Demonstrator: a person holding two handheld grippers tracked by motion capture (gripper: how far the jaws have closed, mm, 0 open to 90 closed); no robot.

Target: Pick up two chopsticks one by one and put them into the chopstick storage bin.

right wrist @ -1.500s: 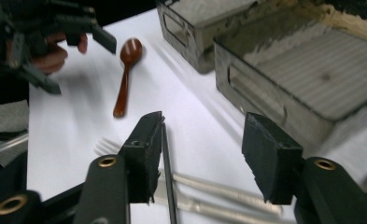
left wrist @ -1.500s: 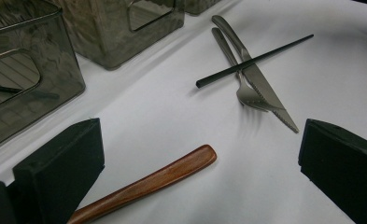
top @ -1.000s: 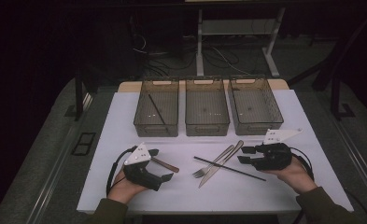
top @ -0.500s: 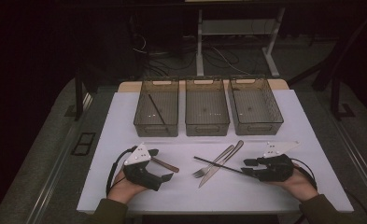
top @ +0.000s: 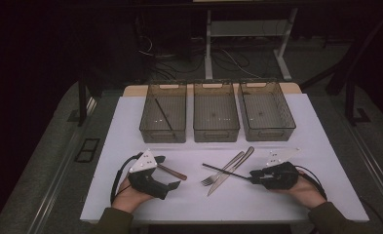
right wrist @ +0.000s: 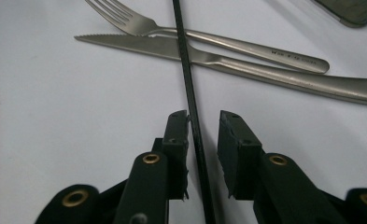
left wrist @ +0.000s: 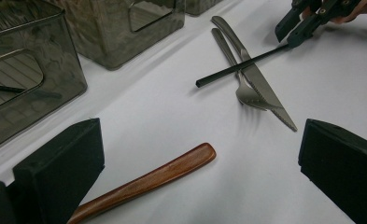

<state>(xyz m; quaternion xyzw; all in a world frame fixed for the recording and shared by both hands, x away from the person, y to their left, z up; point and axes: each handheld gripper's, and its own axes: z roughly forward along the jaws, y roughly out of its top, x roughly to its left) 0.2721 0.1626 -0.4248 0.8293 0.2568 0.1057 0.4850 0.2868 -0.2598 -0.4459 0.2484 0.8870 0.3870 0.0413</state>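
One black chopstick (right wrist: 188,88) | between right hand-held gripper (right wrist: 203,140) jaws, touching one pad | jaws just closing, narrow gap left

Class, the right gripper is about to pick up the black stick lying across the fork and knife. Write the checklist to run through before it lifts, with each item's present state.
1. Black stick sits between the right gripper jaws: ok.
2. Jaws, just closing, clamped on the stick: not ok; a gap shows on one side.
3. Stick clear of other cutlery: not ok; it rests across the fork and knife.
4. Left gripper out of the way: ok, open beside the wooden handle.
5. Left bin already holding a matching stick: ok.
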